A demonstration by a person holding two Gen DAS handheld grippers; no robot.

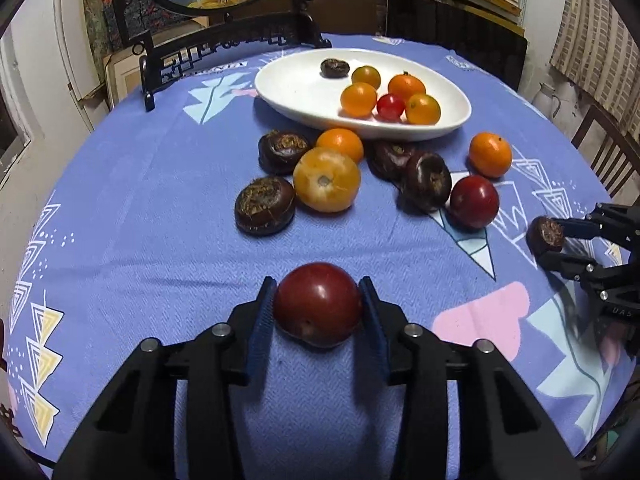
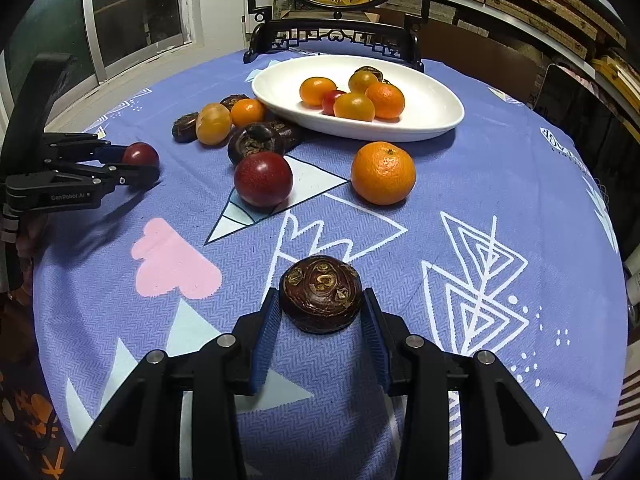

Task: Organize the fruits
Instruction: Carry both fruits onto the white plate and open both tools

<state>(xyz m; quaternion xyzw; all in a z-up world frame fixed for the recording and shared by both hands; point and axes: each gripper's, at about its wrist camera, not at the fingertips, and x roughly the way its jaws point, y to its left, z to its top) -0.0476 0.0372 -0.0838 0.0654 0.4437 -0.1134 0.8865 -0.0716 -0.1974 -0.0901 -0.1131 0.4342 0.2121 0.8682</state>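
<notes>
We had a periwinkle-blue tablecloth (image 2: 500, 184) with white line triangles, pale blue wedges and pink blobs. The dish (image 1: 296, 92) was plain white, holding orange fruits (image 1: 359, 99) plus one small red one (image 1: 391, 106). Loose ones were dark red (image 1: 318, 304) or glossy brown-black (image 2: 320, 294).

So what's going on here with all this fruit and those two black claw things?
A person is sorting fruit onto the white plate with a handheld gripper in each hand. The left gripper is closed on a dark red plum, and the right gripper on a brown water chestnut, both low over the blue tablecloth. A few fruits are already on the plate; others lie in front of it.
</notes>
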